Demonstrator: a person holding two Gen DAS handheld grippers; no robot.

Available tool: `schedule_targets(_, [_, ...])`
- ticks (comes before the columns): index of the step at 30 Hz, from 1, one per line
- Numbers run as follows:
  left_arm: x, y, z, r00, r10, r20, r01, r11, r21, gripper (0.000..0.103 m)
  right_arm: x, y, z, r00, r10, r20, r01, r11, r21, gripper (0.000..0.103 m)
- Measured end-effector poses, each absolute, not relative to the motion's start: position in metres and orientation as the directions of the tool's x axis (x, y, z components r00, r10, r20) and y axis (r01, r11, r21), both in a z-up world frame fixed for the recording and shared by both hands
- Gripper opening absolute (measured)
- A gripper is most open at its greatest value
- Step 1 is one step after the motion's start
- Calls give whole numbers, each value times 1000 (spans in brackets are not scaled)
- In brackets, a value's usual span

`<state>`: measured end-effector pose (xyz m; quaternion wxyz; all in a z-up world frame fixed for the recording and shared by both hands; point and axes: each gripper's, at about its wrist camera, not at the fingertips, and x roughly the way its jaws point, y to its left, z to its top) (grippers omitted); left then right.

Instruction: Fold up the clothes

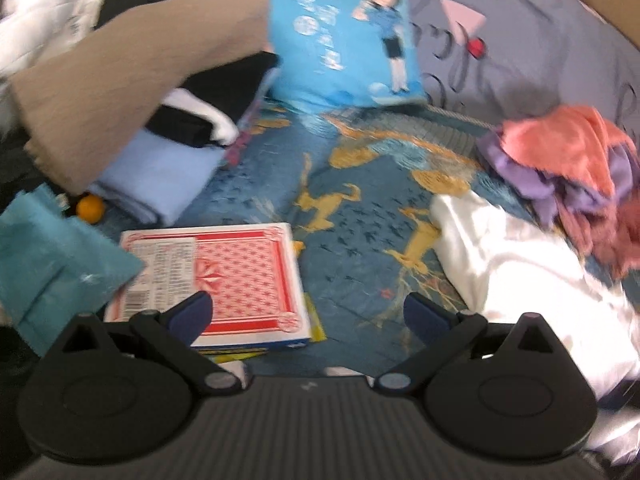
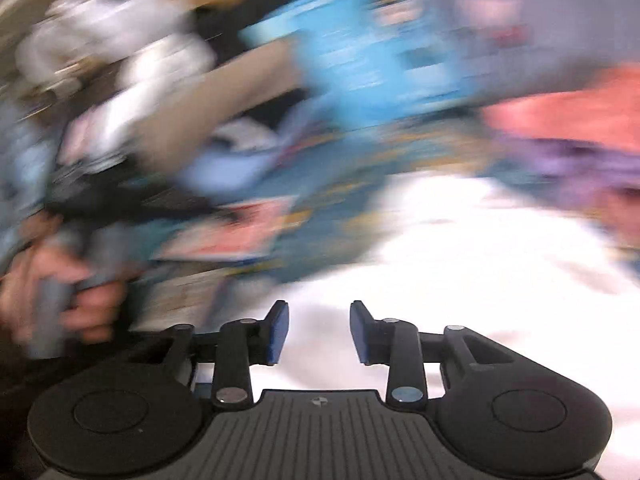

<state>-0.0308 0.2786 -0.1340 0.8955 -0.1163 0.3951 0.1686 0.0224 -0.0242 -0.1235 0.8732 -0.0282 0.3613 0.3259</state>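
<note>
A white garment (image 1: 532, 264) lies crumpled on the patterned blue bedspread (image 1: 360, 220) at the right. Behind it sits a heap of orange and purple clothes (image 1: 568, 160). My left gripper (image 1: 308, 312) stands wide open over the bedspread, its jaws empty, the left finger above a red patterned box (image 1: 240, 276). The right wrist view is badly blurred. There my right gripper (image 2: 319, 330) hovers over the white garment (image 2: 460, 248) with a gap between its blue pads (image 2: 280, 332), and nothing shows between them.
A folded stack of light blue, black and white clothes (image 1: 172, 152) lies at the left under a tan garment (image 1: 120, 80). A teal cloth (image 1: 52, 252), an orange ball (image 1: 91, 208) and a blue cartoon pillow (image 1: 348, 32) are nearby. A hand (image 2: 60, 280) holds the left gripper's handle.
</note>
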Motion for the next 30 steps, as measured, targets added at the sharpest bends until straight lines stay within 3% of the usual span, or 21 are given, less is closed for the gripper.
schedule_targets(7, [-7, 222, -142, 618, 199, -760, -234, 970, 64, 103, 28, -180, -132, 682, 177, -710, -168, 982, 83, 38])
schedule_targets(15, [2, 186, -150, 615, 97, -783, -124, 992, 25, 103, -92, -237, -161, 618, 318, -719, -134, 944, 302, 44])
schedule_targets(21, [-6, 176, -152, 619, 84, -781, -102, 994, 26, 103, -125, -202, -173, 600, 376, -706, -277, 926, 258, 44])
schedule_targets(24, [-9, 176, -152, 618, 85, -782, -102, 994, 27, 103, -123, -185, -184, 570, 278, -773, -303, 946, 117, 35])
schedule_targets(25, [-10, 175, -151, 617, 87, -782, -101, 994, 31, 103, -122, -180, -188, 559, 234, -796, -305, 950, 65, 18])
schedule_targets(26, [-11, 174, -151, 617, 89, -782, -99, 994, 35, 103, -121, -177, -191, 550, 211, -808, -305, 951, 40, 11])
schedule_targets(28, [-14, 172, -149, 622, 90, -778, -94, 995, 40, 103, -123, -182, -189, 550, 226, -804, -300, 952, 62, 4])
schedule_targets(30, [-15, 171, -148, 625, 91, -776, -91, 995, 43, 103, -128, -188, -183, 553, 260, -792, -306, 947, 97, 4])
